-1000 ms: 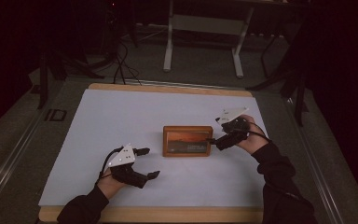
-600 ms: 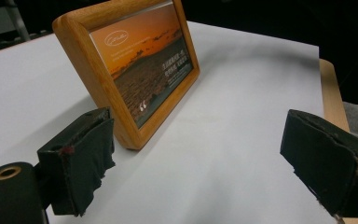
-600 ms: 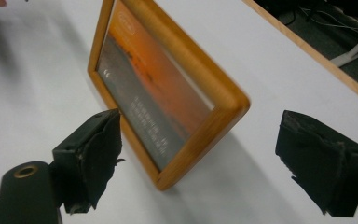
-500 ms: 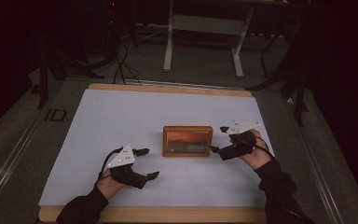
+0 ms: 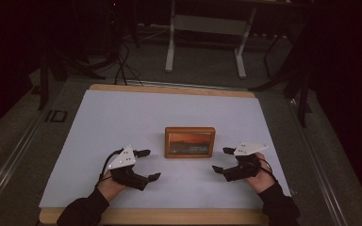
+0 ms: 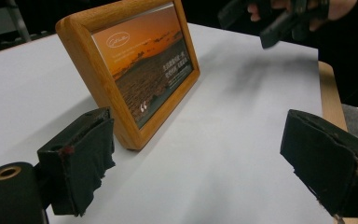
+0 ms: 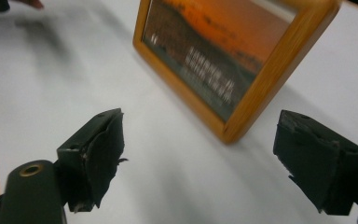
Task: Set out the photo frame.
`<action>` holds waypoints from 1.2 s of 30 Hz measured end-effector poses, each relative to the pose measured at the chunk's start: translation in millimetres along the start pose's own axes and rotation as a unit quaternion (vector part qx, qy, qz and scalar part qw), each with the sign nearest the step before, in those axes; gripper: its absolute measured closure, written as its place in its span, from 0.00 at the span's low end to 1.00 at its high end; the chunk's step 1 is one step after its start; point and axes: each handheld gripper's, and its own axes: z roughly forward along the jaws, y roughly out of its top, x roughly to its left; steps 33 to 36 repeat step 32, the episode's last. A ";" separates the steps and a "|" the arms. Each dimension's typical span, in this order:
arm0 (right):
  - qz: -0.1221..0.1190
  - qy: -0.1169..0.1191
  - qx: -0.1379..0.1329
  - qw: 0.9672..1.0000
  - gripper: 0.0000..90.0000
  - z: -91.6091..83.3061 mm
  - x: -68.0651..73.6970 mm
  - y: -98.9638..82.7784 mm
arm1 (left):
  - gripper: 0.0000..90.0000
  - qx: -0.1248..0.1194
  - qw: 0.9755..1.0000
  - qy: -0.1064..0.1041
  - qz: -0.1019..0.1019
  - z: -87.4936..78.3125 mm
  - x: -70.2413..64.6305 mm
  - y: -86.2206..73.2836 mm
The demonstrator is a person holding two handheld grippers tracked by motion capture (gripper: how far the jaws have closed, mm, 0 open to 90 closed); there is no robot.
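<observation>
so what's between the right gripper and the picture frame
Nothing: in the high view only bare white table cover separates the right gripper from the wooden picture frame. The right gripper view shows the same bare stretch before its open jaws.

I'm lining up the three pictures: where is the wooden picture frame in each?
High view: picture frame at mid-table, between the grippers.
Left gripper view: upper left, standing behind the left jaw.
Right gripper view: upper right, lower corner between the jaws.
Shared landmark: its orange sunset photo.
</observation>
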 end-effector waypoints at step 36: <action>0.029 0.013 0.006 0.999 0.16 -3.7 13.8 -49.8 | 0.11 0.006 1.000 -0.006 0.008 2.0 -4.2 -1.0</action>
